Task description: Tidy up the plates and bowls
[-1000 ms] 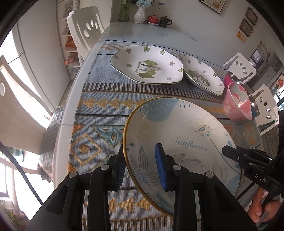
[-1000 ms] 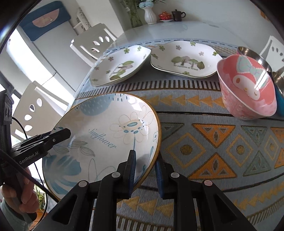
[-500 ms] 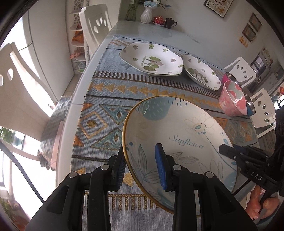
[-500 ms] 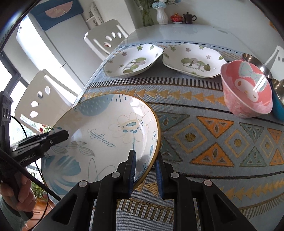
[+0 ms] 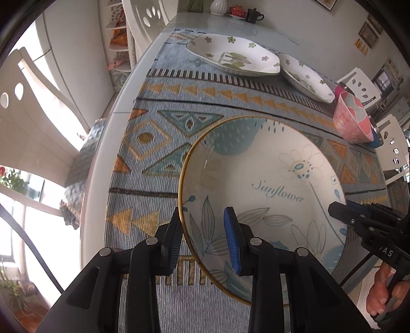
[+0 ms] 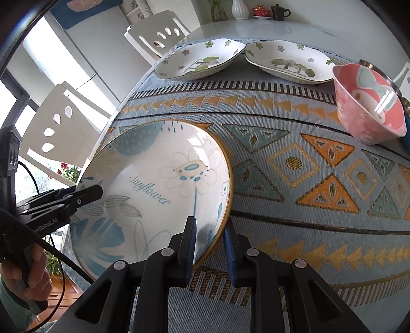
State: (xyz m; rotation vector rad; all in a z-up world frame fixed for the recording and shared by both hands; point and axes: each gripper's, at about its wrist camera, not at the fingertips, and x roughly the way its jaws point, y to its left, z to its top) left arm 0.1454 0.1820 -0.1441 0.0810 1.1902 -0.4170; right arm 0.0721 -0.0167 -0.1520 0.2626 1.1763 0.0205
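A round "Sunflower" plate with a gold rim and blue flower pattern is held above the patterned mat by both grippers. My left gripper is shut on its left rim. My right gripper is shut on its right rim; the plate also shows in the right wrist view. Two white plates with green print lie at the far end of the mat. A pink bowl stands at the right.
A blue and orange patterned mat covers the white table. A steel bowl rim shows behind the pink bowl. White chairs stand along the left side. A vase and teapot are at the far end.
Both grippers have carried the Sunflower plate up and back toward the near left edge of the table. The other plates and the bowl have not moved.
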